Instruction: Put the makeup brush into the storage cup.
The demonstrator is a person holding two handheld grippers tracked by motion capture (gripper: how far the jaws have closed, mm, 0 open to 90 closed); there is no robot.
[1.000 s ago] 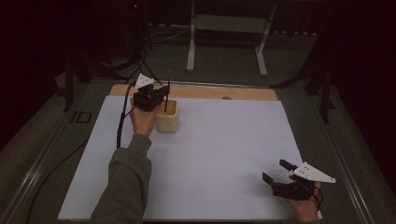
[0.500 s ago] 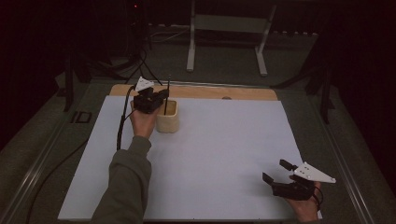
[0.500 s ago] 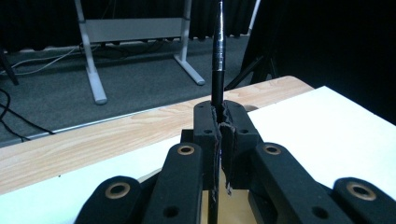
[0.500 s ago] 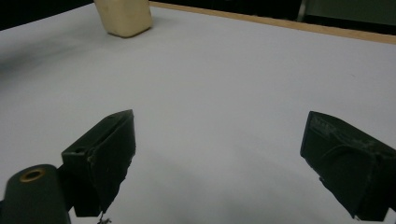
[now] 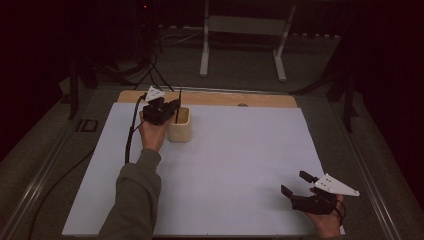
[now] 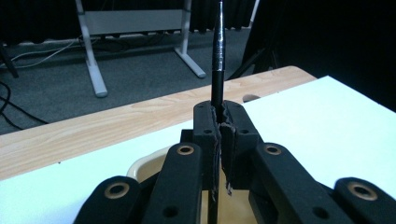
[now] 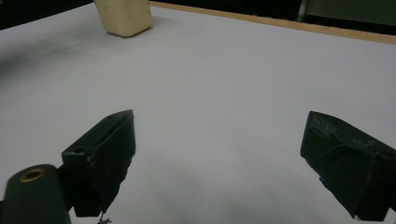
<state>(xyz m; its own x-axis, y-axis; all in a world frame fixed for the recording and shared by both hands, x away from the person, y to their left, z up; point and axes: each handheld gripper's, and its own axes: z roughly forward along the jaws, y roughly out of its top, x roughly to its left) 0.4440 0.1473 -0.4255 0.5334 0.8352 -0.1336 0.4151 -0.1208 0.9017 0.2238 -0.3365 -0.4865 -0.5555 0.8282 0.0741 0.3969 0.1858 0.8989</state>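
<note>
One cream cup stands on the white sheet that covers the counter, at about 10 o'clock from the sheet's middle in the high view. One thin black stick stands nearly upright in it, its lower end inside the cup and its upper end rising above the rim.

There are two tools. The left tool sits at the cup's 10 o'clock side, held in the left hand, with one green sleeve running back toward 6 o'clock. Its jaws are clamped on the stick: in the left gripper view the pads meet around the black shaft, which runs straight up toward 12 o'clock, with the cup's rim just below the jaws.

The right tool rests well apart from the cup, near the sheet's 5 o'clock corner, in the right hand. Its jaws stand wide apart with nothing between them; in the right gripper view they frame bare white sheet, and the cup shows far off at 11 o'clock.

One cable trails from the left tool toward 7 o'clock. One white metal stand stands on the floor beyond the counter at 12 o'clock.
</note>
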